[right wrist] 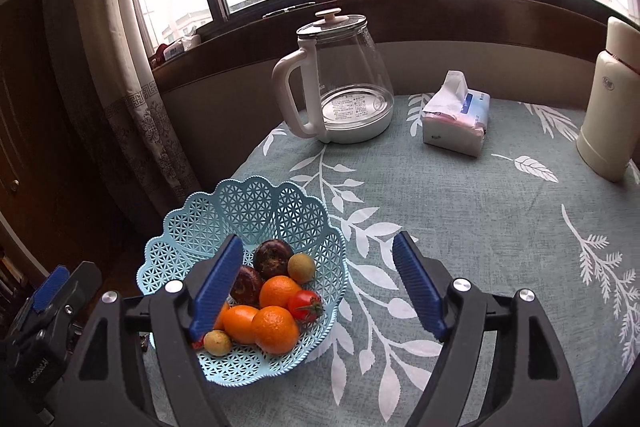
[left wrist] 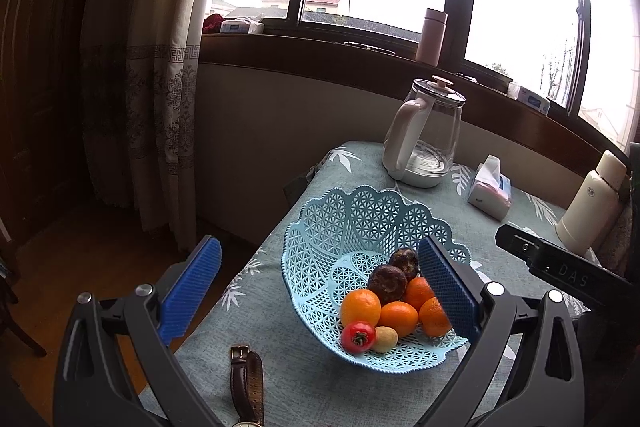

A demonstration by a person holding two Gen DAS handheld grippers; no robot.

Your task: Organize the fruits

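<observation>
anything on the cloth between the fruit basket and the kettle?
No. In the right wrist view, only bare tablecloth lies between the basket and the kettle.

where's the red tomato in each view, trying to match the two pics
Left wrist view: the red tomato sits at the near left edge of the fruit pile in the blue basket, lower centre of the picture.
Right wrist view: the tomato is on the right side of the pile, lower left of centre in the picture.
Shared landmark: the glass kettle stands behind the basket in both.
</observation>
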